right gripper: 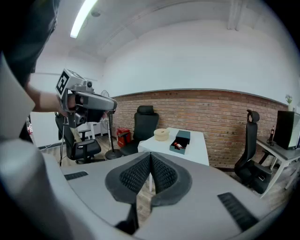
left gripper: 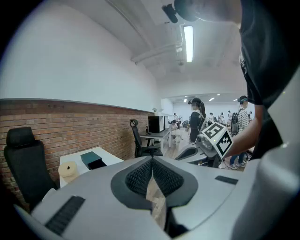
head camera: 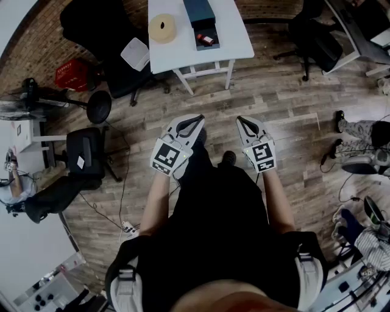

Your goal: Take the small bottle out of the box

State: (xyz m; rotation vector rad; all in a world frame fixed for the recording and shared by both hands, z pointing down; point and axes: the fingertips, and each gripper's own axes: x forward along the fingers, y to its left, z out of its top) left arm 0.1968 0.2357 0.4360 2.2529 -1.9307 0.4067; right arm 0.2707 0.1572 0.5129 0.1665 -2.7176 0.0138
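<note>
A white table (head camera: 234, 33) stands ahead of me on the wood floor. On it lies an open dark teal box (head camera: 206, 41) with a small red bottle (head camera: 207, 39) inside, and the box's lid (head camera: 199, 11) lies just behind. The right gripper view also shows the box (right gripper: 181, 141) and the bottle (right gripper: 177, 146). Both grippers hang in front of my body, well short of the table. My left gripper (head camera: 199, 117) is shut and holds nothing, its pads pressed together (left gripper: 152, 162). My right gripper (head camera: 240, 119) is likewise shut and empty (right gripper: 150, 157).
A beige tape roll (head camera: 162, 27) sits on the table left of the box. Black office chairs (head camera: 97, 27) and a red crate (head camera: 72, 74) stand at the left, with another chair (head camera: 314, 36) right of the table. Cables and a power strip (head camera: 128, 229) lie on the floor.
</note>
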